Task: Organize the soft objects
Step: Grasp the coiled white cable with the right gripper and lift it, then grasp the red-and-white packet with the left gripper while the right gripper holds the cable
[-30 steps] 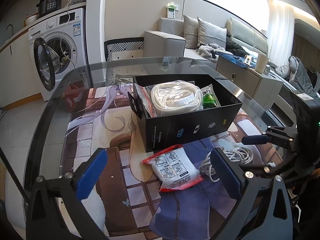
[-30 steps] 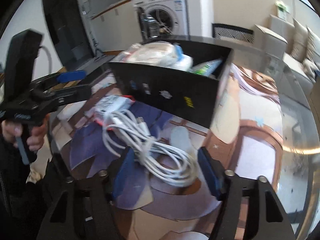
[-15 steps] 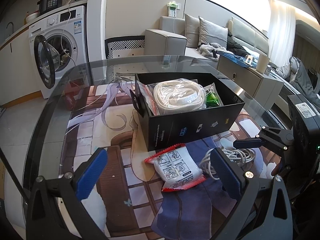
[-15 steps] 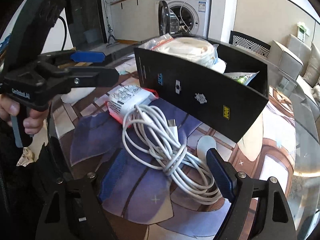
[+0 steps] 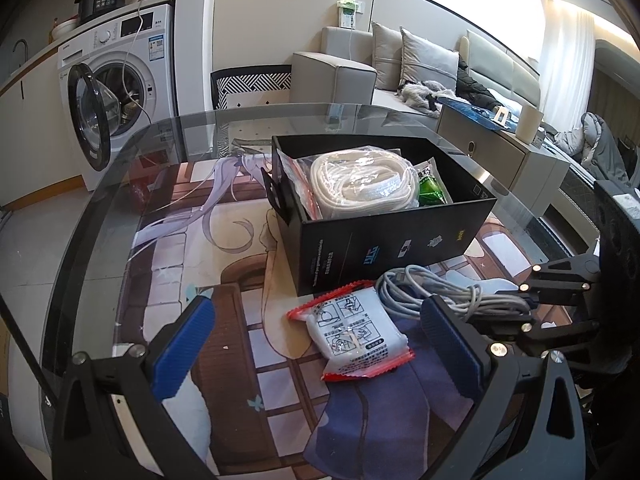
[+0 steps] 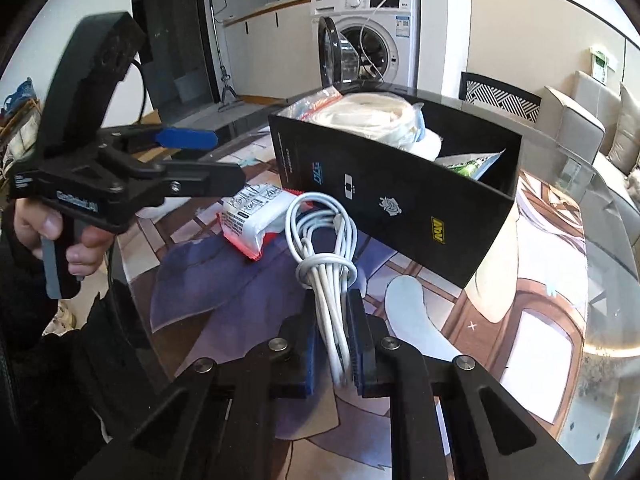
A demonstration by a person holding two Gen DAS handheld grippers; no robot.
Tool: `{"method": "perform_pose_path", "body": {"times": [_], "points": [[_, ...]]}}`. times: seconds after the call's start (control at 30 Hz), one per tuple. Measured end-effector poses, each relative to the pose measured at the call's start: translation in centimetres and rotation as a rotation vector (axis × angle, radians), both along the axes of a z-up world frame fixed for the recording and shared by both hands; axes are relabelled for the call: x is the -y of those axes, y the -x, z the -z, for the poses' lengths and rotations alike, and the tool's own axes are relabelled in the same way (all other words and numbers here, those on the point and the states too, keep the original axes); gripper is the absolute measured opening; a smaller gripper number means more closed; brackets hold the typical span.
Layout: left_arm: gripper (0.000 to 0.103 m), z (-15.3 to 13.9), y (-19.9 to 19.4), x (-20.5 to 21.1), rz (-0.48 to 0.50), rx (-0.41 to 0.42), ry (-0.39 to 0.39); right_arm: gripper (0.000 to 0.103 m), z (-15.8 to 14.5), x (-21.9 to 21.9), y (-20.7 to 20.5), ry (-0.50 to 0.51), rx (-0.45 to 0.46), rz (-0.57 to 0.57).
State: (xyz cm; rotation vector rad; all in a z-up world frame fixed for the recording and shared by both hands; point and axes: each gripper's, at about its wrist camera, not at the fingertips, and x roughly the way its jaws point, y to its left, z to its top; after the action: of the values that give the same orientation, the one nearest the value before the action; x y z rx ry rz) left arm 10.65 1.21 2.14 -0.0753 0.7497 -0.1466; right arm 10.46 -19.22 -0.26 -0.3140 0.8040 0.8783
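Observation:
My right gripper (image 6: 333, 320) has its jaws closing onto a white cable bundle (image 6: 325, 236), and the blue pads press its bound end from both sides. The bundle (image 5: 436, 286) lies on the printed mat just in front of a black box (image 5: 380, 242). Beside it is a red-edged white packet (image 5: 354, 334). My left gripper (image 5: 316, 342) hovers open over that packet with nothing between its fingers. Inside the box (image 6: 384, 196) are a bagged white rope coil (image 5: 360, 178) and a green packet (image 5: 431, 189).
A printed mat (image 5: 224, 248) covers the round glass table (image 5: 120, 160). A hand (image 6: 52, 228) holds the left gripper (image 6: 224, 158) at the table's left edge. A washing machine (image 5: 116, 80) with its door open stands behind, and a sofa (image 5: 400, 64) is further back.
My right gripper's fingers, wide apart around the cable bundle before, have come together on it. The bundle now lies straight between the pads. The left gripper has kept still.

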Motion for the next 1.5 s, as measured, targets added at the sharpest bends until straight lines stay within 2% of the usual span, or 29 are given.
{"method": "perform_pose_path", "body": {"times": [0.17, 0.33, 0.43, 0.5, 0.6, 0.8, 0.83, 0.87, 1.23, 1.5], "points": [[0.103, 0.3, -0.1, 0.2, 0.005, -0.009, -0.003, 0.013, -0.9, 1.3, 0.2, -0.048, -0.002, -0.002], [0.103, 0.4, -0.2, 0.2, 0.007, -0.015, 0.000, 0.014, -0.6, 1.2, 0.1, -0.014, -0.011, -0.007], [0.103, 0.4, -0.2, 0.1, 0.007, -0.018, 0.002, 0.022, 0.0, 0.1, 0.0, 0.015, -0.003, -0.007], [0.103, 0.5, -0.2, 0.1, 0.007, -0.019, 0.001, 0.035, 0.3, -0.4, 0.0, 0.031, -0.004, -0.009], [0.103, 0.6, -0.2, 0.1, 0.008, -0.023, 0.002, 0.043, 0.5, -1.2, 0.0, 0.042, -0.003, -0.016], [0.103, 0.8, -0.3, 0.0, 0.009, -0.032, 0.004, 0.043, 0.7, -2.4, -0.9, 0.048, 0.008, 0.030], [0.103, 0.8, -0.3, 0.0, 0.009, -0.032, 0.004, 0.041, 0.7, -2.4, -1.0, 0.050, 0.012, 0.031], [0.103, 0.9, -0.3, 0.0, 0.008, -0.032, 0.004, 0.030, 0.7, -2.4, -1.0, 0.046, 0.014, 0.027], [0.103, 1.5, -0.7, 0.0, 0.015, -0.060, 0.013, 0.030, -1.1, -0.3, -0.4, -0.047, 0.025, 0.014], [0.103, 2.9, -1.2, 1.5, 0.046, -0.117, 0.012, 0.030, -2.8, 1.1, 0.2, -0.073, 0.059, 0.034]]}}
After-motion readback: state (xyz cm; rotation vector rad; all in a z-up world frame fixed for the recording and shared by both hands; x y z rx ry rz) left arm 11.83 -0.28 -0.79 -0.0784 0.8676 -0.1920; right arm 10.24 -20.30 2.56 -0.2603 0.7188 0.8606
